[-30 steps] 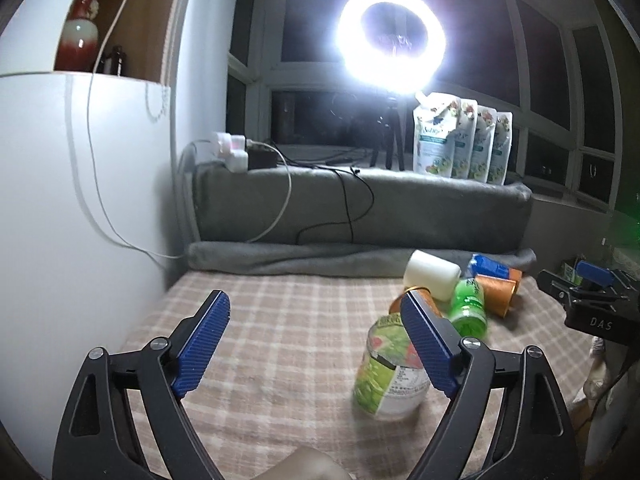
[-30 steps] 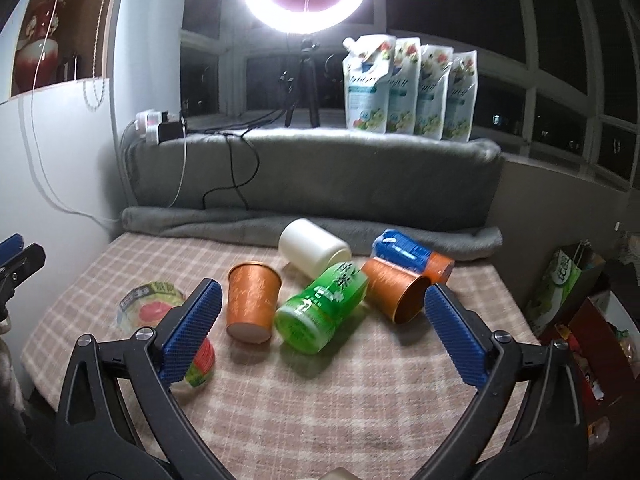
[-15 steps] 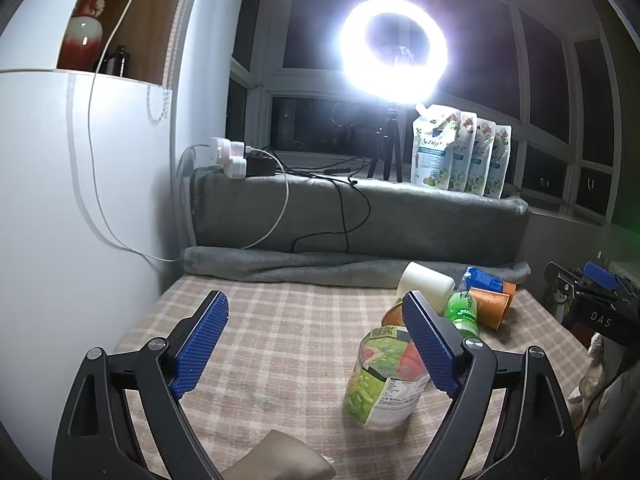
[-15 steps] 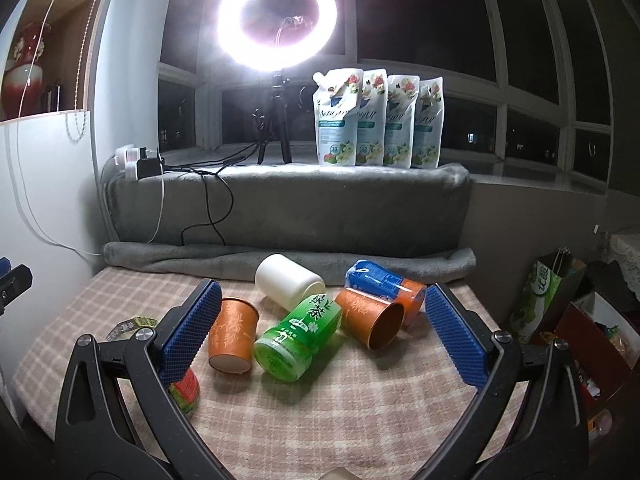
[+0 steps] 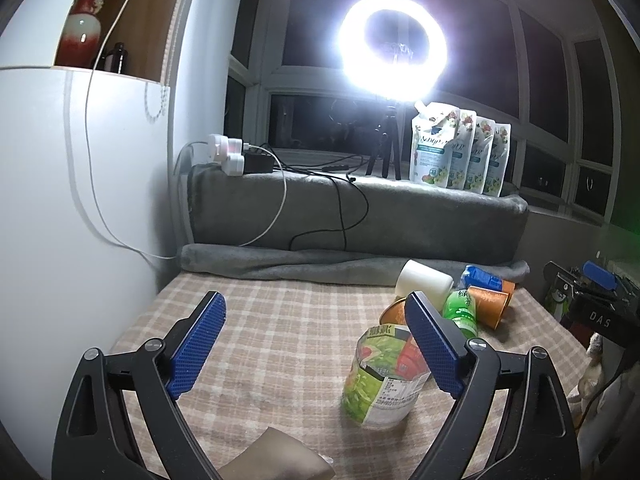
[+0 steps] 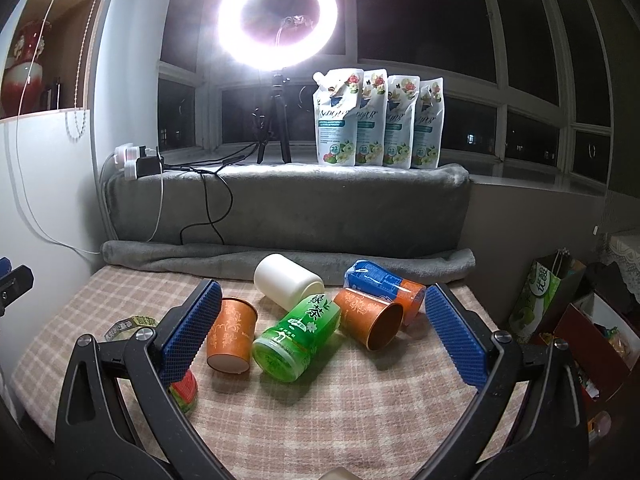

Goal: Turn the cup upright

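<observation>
Several cups lie on a checked cloth [image 6: 320, 412]. A clear cup with a green and red label [image 5: 384, 376] stands mouth up near my left gripper's right finger; it also shows behind my right gripper's left finger [image 6: 184, 392]. An orange cup [image 6: 230, 334] stands upside down. A green cup [image 6: 298, 338], a white cup [image 6: 288, 286], another orange cup [image 6: 370, 320] and a blue and orange cup [image 6: 384, 286] lie on their sides. My left gripper [image 5: 316, 340] is open and empty. My right gripper [image 6: 320, 340] is open and empty, held above the cups.
A grey blanket [image 6: 288, 208] covers the ledge behind the cloth. On the ledge stand a ring light on a tripod [image 6: 278, 20], several refill pouches [image 6: 376, 120] and a power strip with cables [image 6: 136, 162]. A white cabinet [image 5: 60, 220] is at the left. Bags [image 6: 536, 300] are at the right.
Both grippers have pulled back and up from the cups, which now look smaller and farther. The clear labelled cup stands free of the left gripper. The jaws stay open.
</observation>
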`<state>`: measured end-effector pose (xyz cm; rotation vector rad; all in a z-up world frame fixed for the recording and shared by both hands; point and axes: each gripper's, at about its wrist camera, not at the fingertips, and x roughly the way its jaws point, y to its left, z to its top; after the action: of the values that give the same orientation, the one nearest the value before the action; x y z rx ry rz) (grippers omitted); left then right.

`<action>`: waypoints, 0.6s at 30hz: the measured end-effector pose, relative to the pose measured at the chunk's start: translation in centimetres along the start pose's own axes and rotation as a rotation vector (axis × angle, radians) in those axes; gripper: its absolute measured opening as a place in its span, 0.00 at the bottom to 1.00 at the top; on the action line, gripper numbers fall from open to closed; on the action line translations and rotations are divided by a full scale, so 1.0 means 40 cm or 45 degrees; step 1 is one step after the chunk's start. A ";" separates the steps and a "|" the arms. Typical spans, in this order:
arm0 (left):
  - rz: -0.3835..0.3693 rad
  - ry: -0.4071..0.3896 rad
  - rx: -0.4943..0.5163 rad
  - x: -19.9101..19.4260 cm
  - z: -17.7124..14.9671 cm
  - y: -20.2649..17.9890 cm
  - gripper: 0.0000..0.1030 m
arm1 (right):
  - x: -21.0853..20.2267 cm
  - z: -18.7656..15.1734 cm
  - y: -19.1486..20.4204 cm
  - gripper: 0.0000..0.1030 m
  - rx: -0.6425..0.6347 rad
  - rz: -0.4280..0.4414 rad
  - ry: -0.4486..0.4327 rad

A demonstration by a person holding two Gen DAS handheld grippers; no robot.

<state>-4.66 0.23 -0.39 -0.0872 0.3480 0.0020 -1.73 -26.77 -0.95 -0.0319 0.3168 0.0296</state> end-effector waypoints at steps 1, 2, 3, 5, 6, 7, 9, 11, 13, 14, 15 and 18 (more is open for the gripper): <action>0.001 0.000 0.002 0.000 0.000 -0.001 0.89 | 0.000 0.000 0.000 1.00 0.000 -0.001 -0.001; 0.001 -0.001 0.002 0.000 0.000 0.000 0.89 | 0.000 0.000 0.000 1.00 -0.002 -0.001 0.000; 0.000 -0.001 0.002 0.000 0.000 -0.001 0.89 | 0.000 0.000 0.000 1.00 -0.002 -0.003 -0.001; -0.002 -0.002 0.001 0.000 0.000 -0.002 0.89 | 0.001 0.000 -0.001 1.00 -0.004 -0.003 -0.001; -0.003 -0.003 0.003 0.000 0.000 -0.002 0.89 | 0.001 0.000 -0.002 1.00 -0.004 -0.002 0.000; -0.004 -0.004 0.004 0.000 0.000 -0.002 0.89 | 0.001 0.000 -0.002 1.00 -0.003 -0.002 0.001; -0.004 -0.004 0.007 0.000 -0.001 -0.003 0.89 | 0.000 0.000 -0.001 1.00 -0.002 -0.004 -0.001; -0.005 -0.001 0.008 0.001 -0.001 -0.003 0.89 | 0.000 0.001 -0.001 1.00 -0.001 -0.004 0.000; -0.005 -0.001 0.011 0.001 -0.001 -0.002 0.89 | 0.000 0.001 0.000 1.00 -0.001 -0.003 0.000; -0.005 -0.001 0.013 0.001 -0.001 -0.002 0.89 | 0.000 0.001 0.000 1.00 -0.002 -0.003 0.001; -0.006 -0.001 0.013 0.001 -0.001 -0.002 0.89 | 0.000 0.001 0.000 1.00 -0.002 -0.003 0.000; -0.005 0.000 0.012 0.001 -0.002 -0.003 0.89 | 0.001 0.000 0.000 1.00 -0.004 -0.003 0.001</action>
<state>-4.64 0.11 -0.46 -0.0782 0.3476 -0.0036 -1.70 -26.76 -0.94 -0.0351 0.3172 0.0277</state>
